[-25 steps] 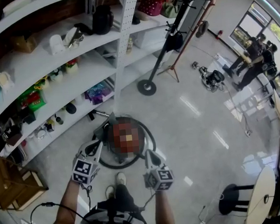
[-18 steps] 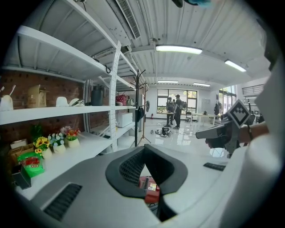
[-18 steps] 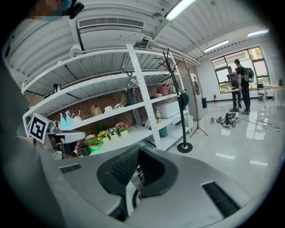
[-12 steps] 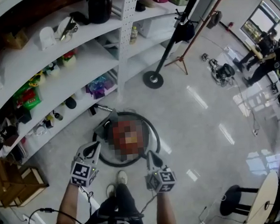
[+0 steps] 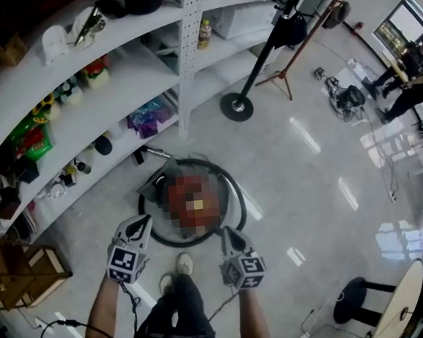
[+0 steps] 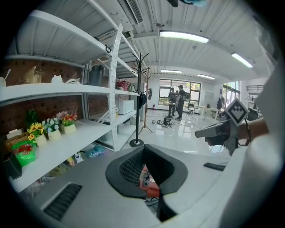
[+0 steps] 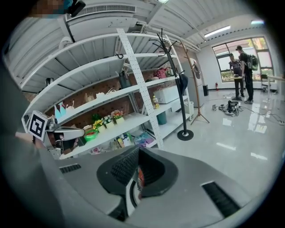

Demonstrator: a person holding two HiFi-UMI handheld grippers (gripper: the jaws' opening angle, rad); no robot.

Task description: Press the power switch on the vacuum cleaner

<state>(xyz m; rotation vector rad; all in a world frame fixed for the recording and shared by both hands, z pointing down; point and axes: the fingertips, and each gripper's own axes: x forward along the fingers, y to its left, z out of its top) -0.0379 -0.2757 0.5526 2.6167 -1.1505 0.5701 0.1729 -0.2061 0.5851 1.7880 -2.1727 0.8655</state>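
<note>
The vacuum cleaner (image 5: 153, 195) sits on the floor dead ahead at 12 o'clock, just beyond both grippers. Its hose (image 5: 241, 201) lies looped in a ring around it. A mosaic patch covers most of the body, so I can't read its long axis or find the power switch. A grey end pokes out toward 10 o'clock, on the side of the white shelving (image 5: 82, 117).

My left gripper (image 5: 137, 225) hangs at the ring's 7 o'clock edge, jaws together on nothing, pointing at the machine. Red bodywork shows through the slit below its pads. My right gripper (image 5: 227, 235) hangs over the ring at 5 o'clock, likewise closed and empty. A coat stand's round base (image 5: 236, 106) stands at 1 o'clock, well apart.
</note>
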